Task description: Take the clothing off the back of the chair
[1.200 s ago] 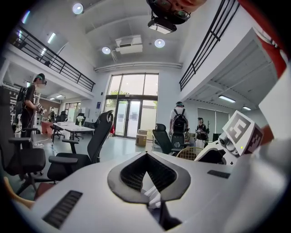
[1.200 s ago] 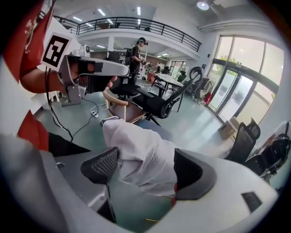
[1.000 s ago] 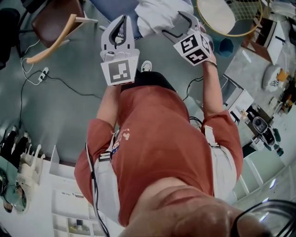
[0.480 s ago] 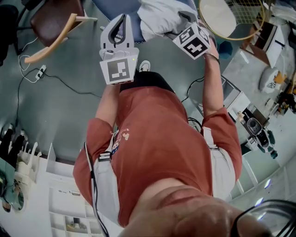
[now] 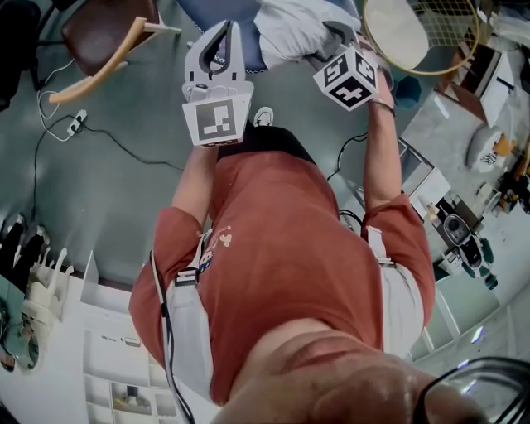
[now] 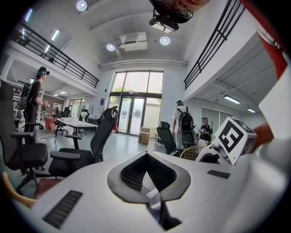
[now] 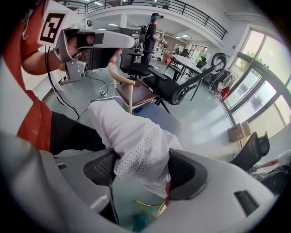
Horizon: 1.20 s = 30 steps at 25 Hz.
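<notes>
**Rev:** Quick, which step is this?

**Me:** The grab. The white clothing point(image 7: 129, 136) lies draped over the top of the blue chair point(image 5: 217, 10) right in front of me. By my read it isn't lifted off yet.

**Rev:** Jaws?

**Me:** My right gripper point(image 7: 143, 159) is closing on it now. A bunched fold of the mesh fabric sits between the pads and touches both. My left gripper point(image 6: 146, 159) is closed, tips together, with nothing in it.

**Rev:** How do you do this step well?

**Me:** I let the right jaws finish closing before any pull. The fabric looks thin and loose, so a shallow pinch could slide out. I want a thick fold seated deep between the pads. Then I go up first to clear the chair top, and only after that draw it toward me. A sideways drag could snag the cloth or tug the chair along. I can't see the chair's base, so I'd assume it may shift. The left gripper is free, so it could take a second hold if a long part trails down.

**Rev:** Pose?

**Me:** My right arm is stretched forward with the wrist bent. That gripper tips steeply down onto the cloth, its marker cube facing up toward my head. My left forearm is out ahead too, with its gripper nearly level and pointing across the room. It sits just left of the clothing without touching it. The two grippers are near each other but apart.
</notes>
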Motion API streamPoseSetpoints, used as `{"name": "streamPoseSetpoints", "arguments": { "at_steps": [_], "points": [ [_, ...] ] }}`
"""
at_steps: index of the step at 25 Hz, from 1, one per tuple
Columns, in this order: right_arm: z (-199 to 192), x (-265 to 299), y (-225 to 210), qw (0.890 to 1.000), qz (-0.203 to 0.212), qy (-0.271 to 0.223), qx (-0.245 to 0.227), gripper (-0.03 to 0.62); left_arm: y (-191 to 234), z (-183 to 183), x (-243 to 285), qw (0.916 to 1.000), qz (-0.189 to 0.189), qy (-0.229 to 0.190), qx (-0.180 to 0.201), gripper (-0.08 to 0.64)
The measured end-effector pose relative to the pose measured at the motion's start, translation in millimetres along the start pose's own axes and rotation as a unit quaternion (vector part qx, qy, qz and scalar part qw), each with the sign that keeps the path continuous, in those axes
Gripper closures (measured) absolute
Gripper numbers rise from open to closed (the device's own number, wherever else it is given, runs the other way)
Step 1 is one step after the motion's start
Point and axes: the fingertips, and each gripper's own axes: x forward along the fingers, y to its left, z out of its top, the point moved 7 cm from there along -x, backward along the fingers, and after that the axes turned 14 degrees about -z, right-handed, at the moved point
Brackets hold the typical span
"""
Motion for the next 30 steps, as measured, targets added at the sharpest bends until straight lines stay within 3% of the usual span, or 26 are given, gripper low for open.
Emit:
{"name": "streamPoseSetpoints", "arguments": {
  "at_steps": [7, 16, 18, 23, 27, 30],
  "points": [
    [2, -12, 7, 0.998, -0.036, -0.016, -0.053, 0.328, -14, 11, -6, 0.9999, -0.006, -0.007, 0.011, 0.546],
    [0, -29, 20, 0.990, -0.111, -0.050, -0.068, 0.392, -36, 21, -25, 0.9992, 0.001, -0.033, 0.022, 0.546],
    [-3, -32, 22, 0.987, -0.131, -0.060, -0.066, 0.412, -42, 21, -30, 0.9994, 0.004, -0.022, 0.026, 0.546],
    [-16, -41, 33, 0.979, -0.178, -0.094, -0.012, 0.508, -59, 24, -42, 0.9992, 0.011, -0.023, 0.030, 0.546],
    [-21, -39, 37, 0.972, -0.198, -0.118, 0.058, 0.514, -73, 27, -48, 0.9989, 0.012, -0.027, 0.036, 0.546],
    [-28, -41, 37, 0.964, -0.195, -0.139, 0.112, 0.518, -84, 32, -51, 0.9967, 0.015, -0.064, 0.048, 0.546]
  ]
}}
